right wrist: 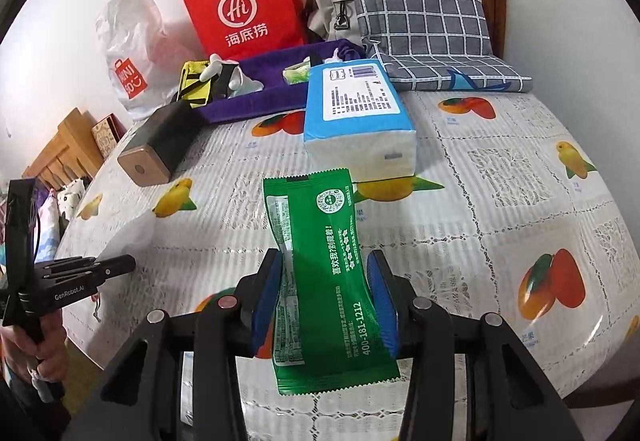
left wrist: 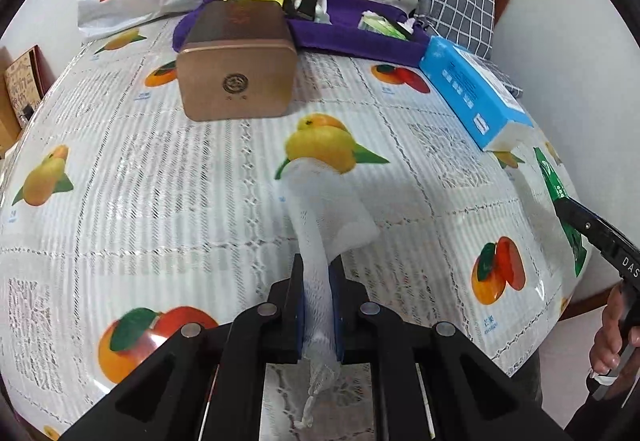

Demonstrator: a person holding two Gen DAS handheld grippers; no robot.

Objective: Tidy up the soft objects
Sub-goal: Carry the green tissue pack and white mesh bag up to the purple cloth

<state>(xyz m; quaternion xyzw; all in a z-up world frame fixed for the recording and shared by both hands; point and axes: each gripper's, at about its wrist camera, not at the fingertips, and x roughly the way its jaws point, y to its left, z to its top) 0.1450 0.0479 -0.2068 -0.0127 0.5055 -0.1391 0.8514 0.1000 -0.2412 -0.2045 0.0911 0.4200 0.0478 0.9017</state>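
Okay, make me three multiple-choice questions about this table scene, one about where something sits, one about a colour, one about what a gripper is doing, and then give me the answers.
1. Where does the blue tissue pack lie?
A. On the fruit-print tablecloth, in front of the purple tray
B. Inside the red paper bag
C. On the checked cushion

2. What colour is the packet in the right gripper?
A. Yellow
B. Green
C. Purple

3. What is the left gripper doing?
A. Standing open over the table
B. Clamping the bronze tin
C. Shut on a white mesh pouch

Answers: 1 A, the pack rests on the cloth just before the tray. 2 B, the wrapper is plainly green. 3 C, the pouch is pinched between its pads.
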